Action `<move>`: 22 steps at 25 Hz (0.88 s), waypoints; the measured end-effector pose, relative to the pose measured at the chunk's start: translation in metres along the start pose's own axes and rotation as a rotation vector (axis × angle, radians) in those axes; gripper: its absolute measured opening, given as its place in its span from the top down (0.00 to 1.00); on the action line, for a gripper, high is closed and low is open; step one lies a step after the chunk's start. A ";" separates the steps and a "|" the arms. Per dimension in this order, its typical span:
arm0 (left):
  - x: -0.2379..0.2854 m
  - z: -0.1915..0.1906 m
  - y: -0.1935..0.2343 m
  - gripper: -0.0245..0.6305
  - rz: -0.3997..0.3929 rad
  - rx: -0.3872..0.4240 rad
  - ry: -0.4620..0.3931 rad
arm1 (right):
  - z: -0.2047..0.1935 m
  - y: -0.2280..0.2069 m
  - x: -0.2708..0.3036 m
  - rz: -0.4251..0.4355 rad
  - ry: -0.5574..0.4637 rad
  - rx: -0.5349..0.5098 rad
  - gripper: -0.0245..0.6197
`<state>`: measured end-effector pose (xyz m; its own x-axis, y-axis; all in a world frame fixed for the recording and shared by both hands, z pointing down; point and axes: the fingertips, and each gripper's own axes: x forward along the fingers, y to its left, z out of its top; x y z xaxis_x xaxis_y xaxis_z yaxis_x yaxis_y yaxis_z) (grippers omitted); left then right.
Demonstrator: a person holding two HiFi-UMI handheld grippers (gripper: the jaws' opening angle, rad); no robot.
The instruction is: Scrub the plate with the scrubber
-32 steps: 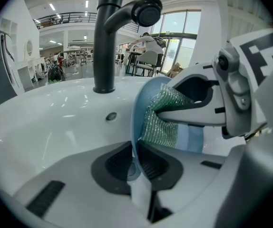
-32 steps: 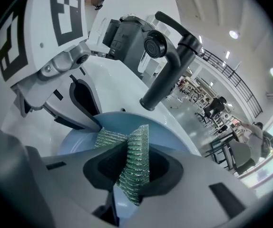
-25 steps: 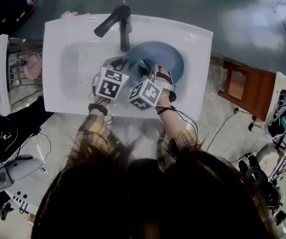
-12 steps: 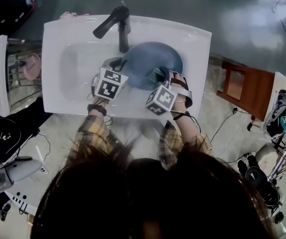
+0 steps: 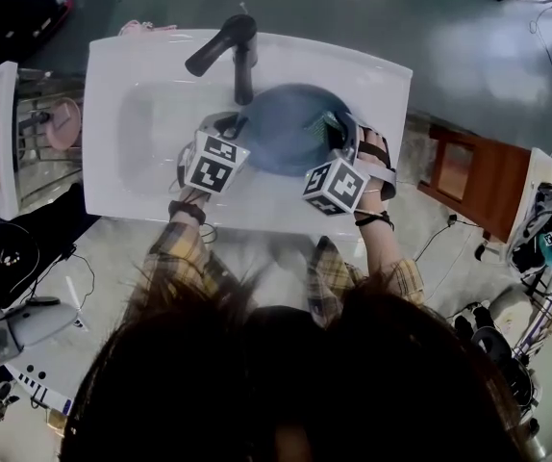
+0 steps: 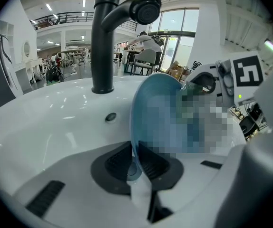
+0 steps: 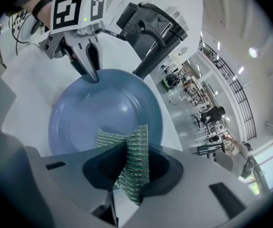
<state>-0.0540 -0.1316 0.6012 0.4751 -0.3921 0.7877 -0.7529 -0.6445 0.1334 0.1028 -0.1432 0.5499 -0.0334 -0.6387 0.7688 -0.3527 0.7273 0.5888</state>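
Status: mid-scrub, not finished as far as I can judge.

- Plate (image 5: 286, 128): blue, sits over the basin of the white sink (image 5: 132, 114), right of centre, directly in front of the black faucet (image 5: 233, 46). Its right rim reaches toward the sink's right edge.
- Left gripper (image 5: 238, 131): jaws closed down to the thickness of the rim, clamped on the plate's left edge. In the left gripper view, the plate (image 6: 148, 91) rises straight out from between the pads. Its only job is steadying the plate.
- Right gripper (image 5: 336, 131): jaws pinched tight on the green scrubber (image 7: 131, 158), which is folded and sticks out past the tips. From the head view, the scrubber (image 5: 331, 121) is at the plate's right side, near the rim.
- Contact: the right gripper view shows the scrubber's tip against the near part of the plate (image 7: 93, 113), with the left gripper (image 7: 91, 72) on the far rim. It looks to be touching or just off the surface; I can't confirm pressure.
- Done: both grasps are made and the scrubber is at the plate.
- Left: the plate face looks smooth, with no visible suds or dirt, so coverage can't be judged. Centre and left half probably need passes. No water is visible from the faucet.
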 end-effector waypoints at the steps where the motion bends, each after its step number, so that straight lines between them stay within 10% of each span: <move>1: 0.000 0.000 0.000 0.90 0.000 0.001 0.000 | 0.003 -0.005 0.001 -0.008 -0.008 0.009 0.80; 22: -0.001 -0.002 0.001 0.90 0.009 -0.012 0.006 | 0.098 0.010 0.016 0.038 -0.164 0.026 0.80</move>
<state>-0.0559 -0.1305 0.6019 0.4653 -0.3938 0.7927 -0.7626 -0.6331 0.1331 0.0073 -0.1708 0.5438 -0.1984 -0.6452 0.7378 -0.3720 0.7460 0.5523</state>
